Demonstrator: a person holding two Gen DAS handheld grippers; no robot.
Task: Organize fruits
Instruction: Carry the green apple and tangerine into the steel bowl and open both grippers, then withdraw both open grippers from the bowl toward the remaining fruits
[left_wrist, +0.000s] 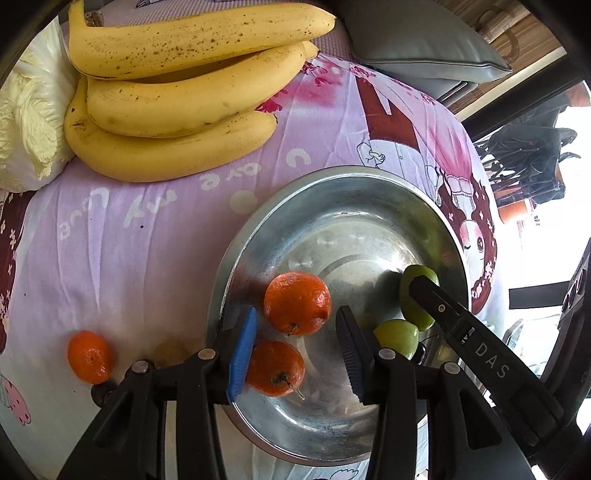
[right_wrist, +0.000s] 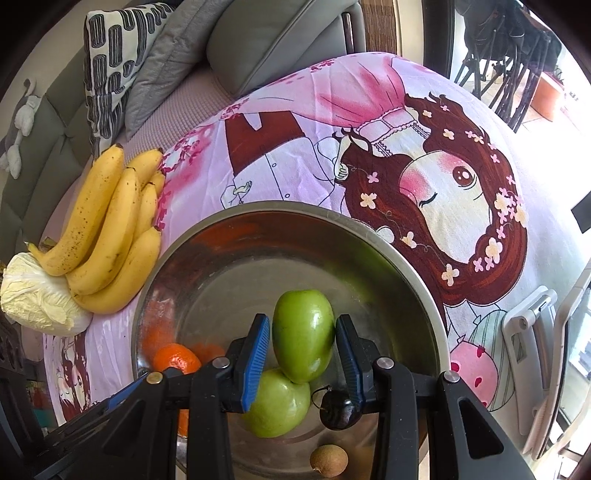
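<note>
A steel bowl (left_wrist: 258, 236) (right_wrist: 221, 236) sits on a pink cartoon cloth. My left gripper (left_wrist: 297, 350) is open over its near side; one orange (left_wrist: 297, 302) lies between the fingertips and another (left_wrist: 275, 367) just behind. A third orange (left_wrist: 88, 356) lies outside on the cloth. My right gripper (right_wrist: 303, 347) is open around an upright green fruit (right_wrist: 303, 332) in the bowl, the pads close to its sides. A second green fruit (right_wrist: 277, 402), a dark cherry (right_wrist: 340, 408) and a brown longan (right_wrist: 328, 461) lie below. An orange (right_wrist: 177, 358) shows at left.
A bunch of bananas (left_wrist: 177, 92) (right_wrist: 107, 229) and a napa cabbage (left_wrist: 26, 122) (right_wrist: 40, 299) lie on the cloth left of the bowl. Grey sofa cushions (right_wrist: 258, 44) stand behind. The right gripper's finger (left_wrist: 461, 325) reaches into the left wrist view.
</note>
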